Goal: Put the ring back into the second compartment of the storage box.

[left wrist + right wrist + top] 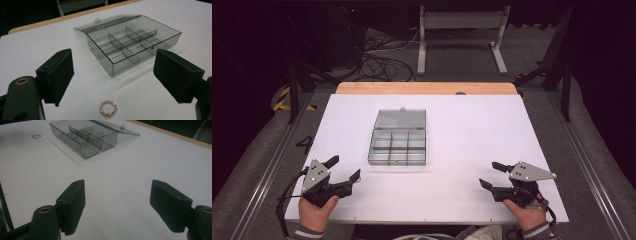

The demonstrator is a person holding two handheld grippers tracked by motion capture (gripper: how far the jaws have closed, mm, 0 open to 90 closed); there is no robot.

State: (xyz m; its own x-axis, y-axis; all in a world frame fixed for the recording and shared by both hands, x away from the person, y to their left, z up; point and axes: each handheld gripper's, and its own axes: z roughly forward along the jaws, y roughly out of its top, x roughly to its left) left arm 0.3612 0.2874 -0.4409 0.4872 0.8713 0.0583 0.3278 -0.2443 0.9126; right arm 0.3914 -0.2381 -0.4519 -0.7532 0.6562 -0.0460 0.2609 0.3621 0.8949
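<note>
1. The right gripper (pixel 117 207) hangs over the white table (pixel 130 167), jaws wide apart with nothing between them.
2. A clear divided box (pixel 83 137) sits far ahead, lid (pixel 117 128) laid open behind it.
3. A small ring (pixel 36 136) lies left of the box, apart from it.

- Box (pixel 397 148) sits mid-surface (pixel 472 135), lid (pixel 400 119) lying open behind it.
- Ring (pixel 108 109) lies on the surface before the box, between left claw (pixel 346 168) jaws.
- Right claw (pixel 490 175) is at the near right, well apart.
</note>
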